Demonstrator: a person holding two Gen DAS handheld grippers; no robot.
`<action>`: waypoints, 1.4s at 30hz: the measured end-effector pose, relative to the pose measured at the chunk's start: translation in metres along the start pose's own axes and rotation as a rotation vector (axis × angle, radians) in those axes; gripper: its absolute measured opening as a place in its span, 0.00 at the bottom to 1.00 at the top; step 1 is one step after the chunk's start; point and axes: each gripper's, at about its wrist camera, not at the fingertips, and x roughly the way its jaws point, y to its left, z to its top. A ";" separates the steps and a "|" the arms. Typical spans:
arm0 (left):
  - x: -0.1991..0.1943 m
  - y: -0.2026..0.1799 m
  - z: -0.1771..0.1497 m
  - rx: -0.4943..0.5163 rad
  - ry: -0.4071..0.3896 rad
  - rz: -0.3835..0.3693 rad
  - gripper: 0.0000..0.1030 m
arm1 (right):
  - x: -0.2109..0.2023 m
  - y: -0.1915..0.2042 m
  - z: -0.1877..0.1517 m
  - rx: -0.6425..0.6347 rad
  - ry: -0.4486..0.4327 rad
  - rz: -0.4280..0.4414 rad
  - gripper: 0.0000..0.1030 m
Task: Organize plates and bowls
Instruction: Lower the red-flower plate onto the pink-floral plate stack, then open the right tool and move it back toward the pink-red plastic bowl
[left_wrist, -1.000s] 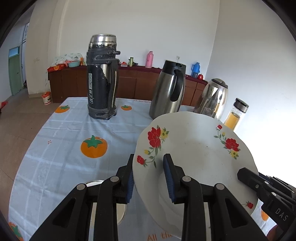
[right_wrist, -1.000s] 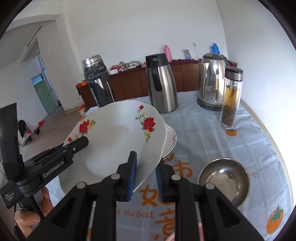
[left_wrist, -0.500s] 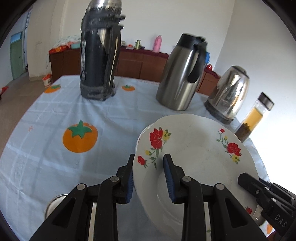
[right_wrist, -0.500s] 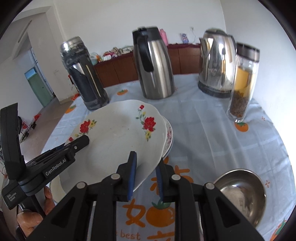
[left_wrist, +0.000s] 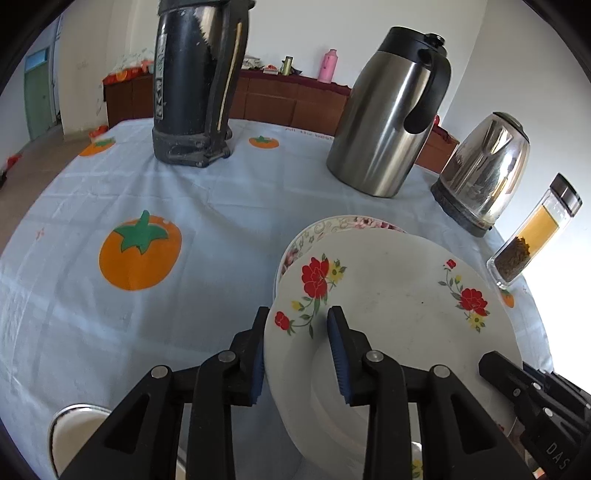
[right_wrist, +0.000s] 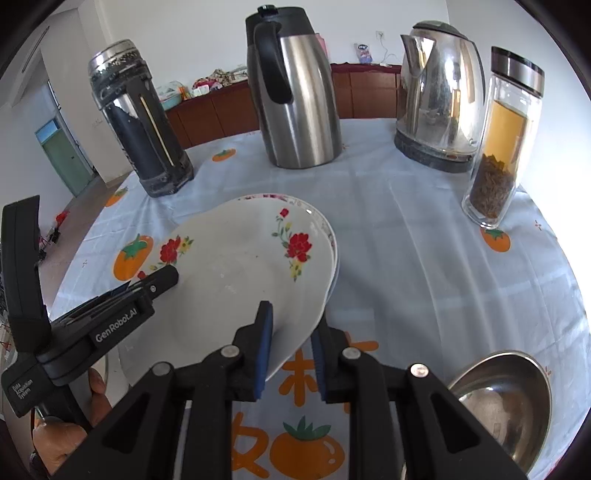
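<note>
Two plates (left_wrist: 388, 295) stacked, steel bowl (right_wrist: 506, 402) empty

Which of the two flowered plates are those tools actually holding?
The upper plate with red flowers, pinched by the left tool and right tool. The pink-patterned plate lies underneath on the tablecloth.

Both grippers angle downward: the left gripper (left_wrist: 297, 343) and the right gripper (right_wrist: 291, 341) each pinch the plate's (right_wrist: 236, 273) rim from opposite sides.
</note>
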 end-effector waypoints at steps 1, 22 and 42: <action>0.001 0.000 0.000 0.003 -0.001 0.004 0.33 | 0.001 -0.001 0.000 0.001 -0.001 0.002 0.20; 0.020 -0.014 0.005 0.102 0.029 0.109 0.34 | 0.036 -0.012 0.005 -0.006 0.085 0.021 0.30; -0.098 -0.009 -0.053 0.218 -0.175 0.169 0.68 | -0.086 0.001 -0.035 -0.033 -0.158 0.018 0.78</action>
